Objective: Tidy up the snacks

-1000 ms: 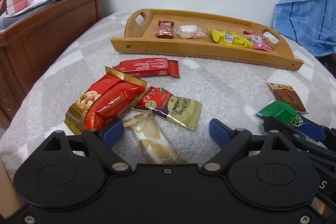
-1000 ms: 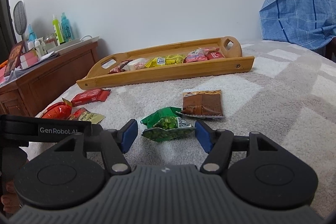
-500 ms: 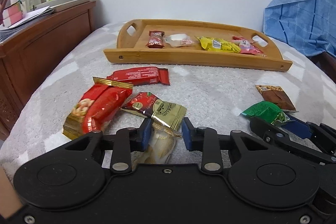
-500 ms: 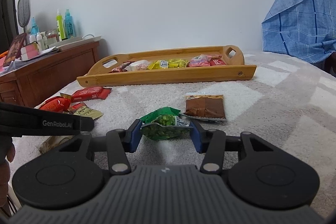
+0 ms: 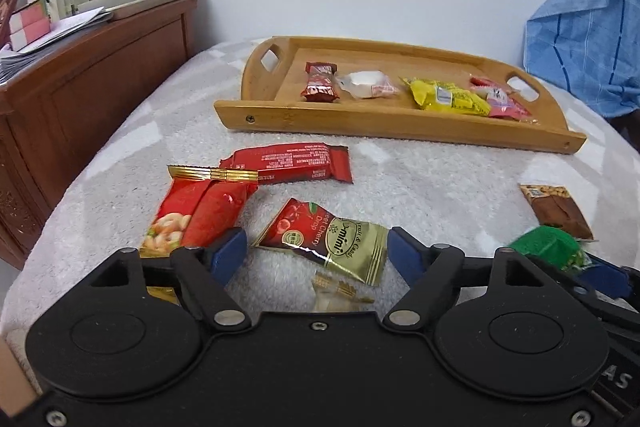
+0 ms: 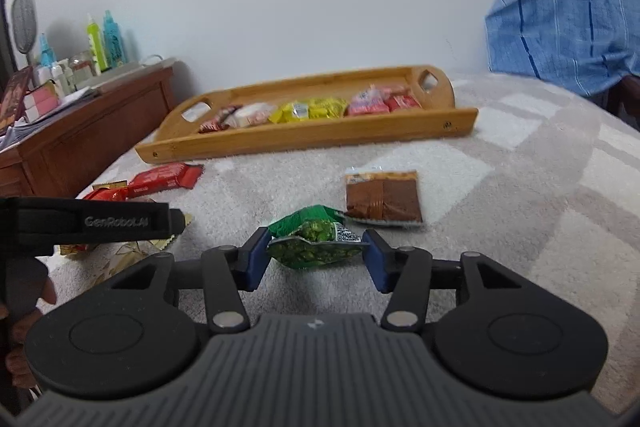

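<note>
While its jaws open, right gripper [image 6: 316, 259] around green pea packet [image 6: 314, 247], barely touching.

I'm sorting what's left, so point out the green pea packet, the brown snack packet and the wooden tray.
green pea packet [image 6: 316, 247], right wrist view, clear front panel.
brown snack packet [image 6: 383, 201], right wrist view, middle.
wooden tray [image 6: 308, 137], right wrist view, near side wall.

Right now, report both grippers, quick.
Left gripper: jaws opening, nothing gripped; candy packet lies between them.
Right gripper: jaws opening around the green packet.
</note>
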`<state>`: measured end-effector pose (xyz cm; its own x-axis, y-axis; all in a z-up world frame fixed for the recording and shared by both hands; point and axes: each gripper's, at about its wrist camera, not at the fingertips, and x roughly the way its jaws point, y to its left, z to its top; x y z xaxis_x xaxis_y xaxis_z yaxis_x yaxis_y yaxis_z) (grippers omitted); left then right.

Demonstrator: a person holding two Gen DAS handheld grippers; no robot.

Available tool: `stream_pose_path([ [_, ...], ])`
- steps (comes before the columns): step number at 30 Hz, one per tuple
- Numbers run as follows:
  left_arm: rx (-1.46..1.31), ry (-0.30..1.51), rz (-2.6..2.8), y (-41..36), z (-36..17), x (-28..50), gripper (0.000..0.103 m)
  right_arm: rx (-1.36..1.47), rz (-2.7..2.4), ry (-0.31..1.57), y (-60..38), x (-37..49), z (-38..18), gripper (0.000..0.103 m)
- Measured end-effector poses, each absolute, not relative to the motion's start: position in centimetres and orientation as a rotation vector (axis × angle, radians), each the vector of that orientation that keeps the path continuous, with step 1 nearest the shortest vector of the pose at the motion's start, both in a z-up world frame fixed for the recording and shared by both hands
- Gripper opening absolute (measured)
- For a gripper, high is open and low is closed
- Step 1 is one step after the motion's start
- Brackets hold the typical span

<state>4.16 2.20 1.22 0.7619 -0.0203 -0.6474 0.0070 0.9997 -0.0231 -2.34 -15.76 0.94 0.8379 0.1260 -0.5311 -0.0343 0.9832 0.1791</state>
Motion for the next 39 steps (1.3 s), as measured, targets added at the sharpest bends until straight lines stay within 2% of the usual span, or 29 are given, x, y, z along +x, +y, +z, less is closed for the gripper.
stream_pose_path([
  [5,-0.024,0.698,-0.035,2.0,0.8,4.1,0.064,0.129,0.069,0.56,-15.5,-2.6,0.9,0.068],
  [13,-0.011,0.686,-0.048,1.4,1.1,3.1,0.058,0.029,0.118,0.53,-15.3,-2.9,0.1,0.071],
  [15,-0.011,0.683,-0.057,1.2,1.3,2.8,0.058,0.025,0.128,0.523,-15.2,-3.0,0.1,0.066],
  [16,-0.006,0.679,-0.06,1.0,1.5,2.6,0.057,0.025,0.126,0.516,-15.2,-3.1,0.0,0.056],
  [19,0.008,0.665,-0.065,0.7,2.0,2.2,0.056,0.041,0.123,0.507,-15.3,-3.1,0.0,0.051],
  [23,0.015,0.653,-0.081,0.4,2.8,1.6,0.056,0.066,0.138,0.483,-15.4,-3.2,0.3,0.039],
  [29,0.007,0.618,-0.106,0.4,5.4,0.8,0.056,0.107,0.164,0.448,-15.7,-3.2,1.6,0.031],
  [39,-0.068,0.584,-0.11,0.9,9.4,2.4,0.056,0.239,0.18,0.416,-18.1,-1.4,4.2,0.024],
])
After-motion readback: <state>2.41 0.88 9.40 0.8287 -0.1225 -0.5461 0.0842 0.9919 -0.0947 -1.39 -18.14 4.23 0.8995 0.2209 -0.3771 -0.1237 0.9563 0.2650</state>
